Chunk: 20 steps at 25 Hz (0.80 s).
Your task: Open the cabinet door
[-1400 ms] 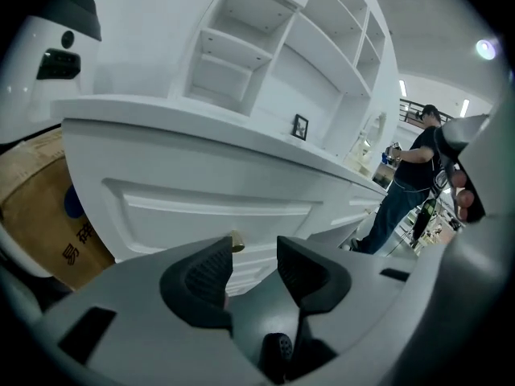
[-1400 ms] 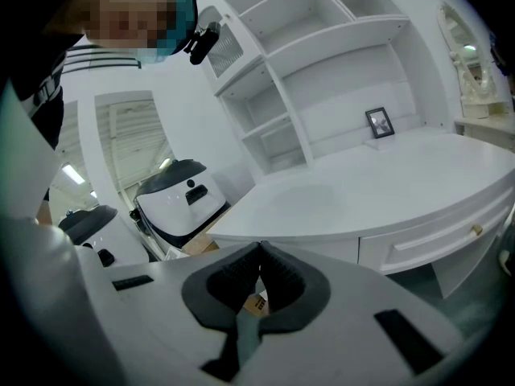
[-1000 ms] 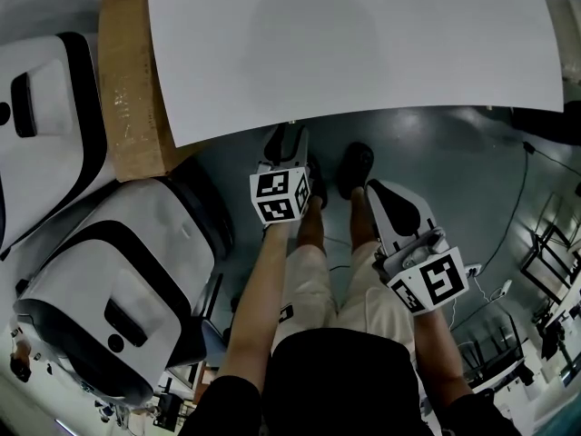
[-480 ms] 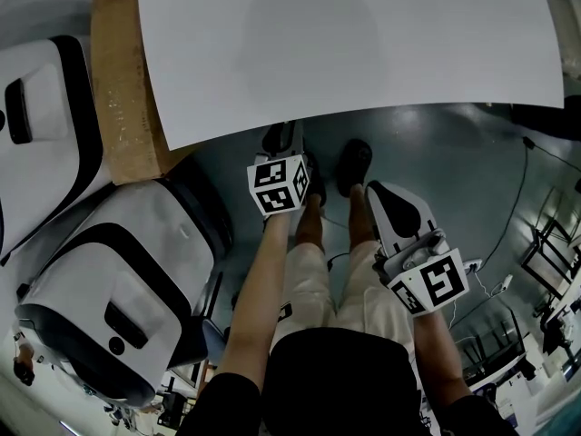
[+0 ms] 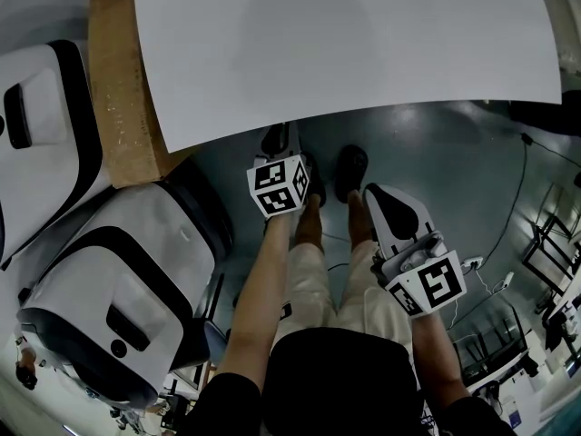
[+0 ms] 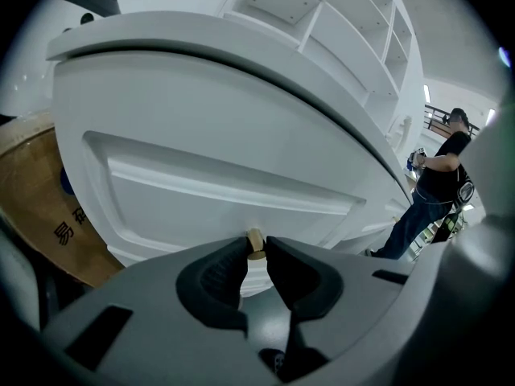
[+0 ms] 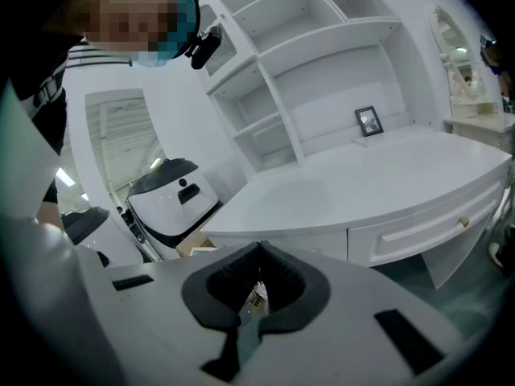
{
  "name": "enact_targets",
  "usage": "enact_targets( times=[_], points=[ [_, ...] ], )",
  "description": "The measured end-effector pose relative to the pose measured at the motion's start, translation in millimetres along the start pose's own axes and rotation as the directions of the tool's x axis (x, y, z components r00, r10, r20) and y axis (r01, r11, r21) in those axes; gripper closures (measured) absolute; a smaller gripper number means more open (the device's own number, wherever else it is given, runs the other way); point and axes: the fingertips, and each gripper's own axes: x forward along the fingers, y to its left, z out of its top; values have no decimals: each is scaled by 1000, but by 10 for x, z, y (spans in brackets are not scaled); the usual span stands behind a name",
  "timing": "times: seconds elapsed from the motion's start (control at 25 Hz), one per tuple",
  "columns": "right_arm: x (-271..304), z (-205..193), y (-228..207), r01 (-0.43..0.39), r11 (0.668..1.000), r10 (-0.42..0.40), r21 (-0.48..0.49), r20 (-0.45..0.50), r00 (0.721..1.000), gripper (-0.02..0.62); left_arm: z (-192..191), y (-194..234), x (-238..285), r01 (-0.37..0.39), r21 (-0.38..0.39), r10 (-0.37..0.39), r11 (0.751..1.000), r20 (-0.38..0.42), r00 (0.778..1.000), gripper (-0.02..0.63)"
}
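Faces a white cabinet door [image 6: 217, 175] with a raised-panel front and one small tan knob [image 6: 255, 240] near its edge, set under the curved white desktop [image 5: 345, 44], straight ahead of the left gripper [image 6: 256, 257]. Shows open white shelves [image 7: 322, 71] and a small picture frame [image 7: 369, 121] at the back of that desktop, a cardboard box [image 5: 123, 107] and two white-and-black machines [image 5: 118, 280] crowding the left side, and a person [image 6: 438, 187] standing well off to the right. Has just been closing on the left: jaws narrowed onto the knob, pads touching it on both sides. Hangs apart from the door on the right gripper [image 7: 259, 256], jaw tips together, gripping nothing.
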Motion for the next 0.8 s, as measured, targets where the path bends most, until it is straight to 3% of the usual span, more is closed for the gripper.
enact_targets(
  times=[0.8],
  points=[
    [-63, -40, -19, -46, 999, 46, -3, -16, 999, 578, -112, -55, -123, -22, -30, 21, 999, -6, 1000, 525]
  ],
)
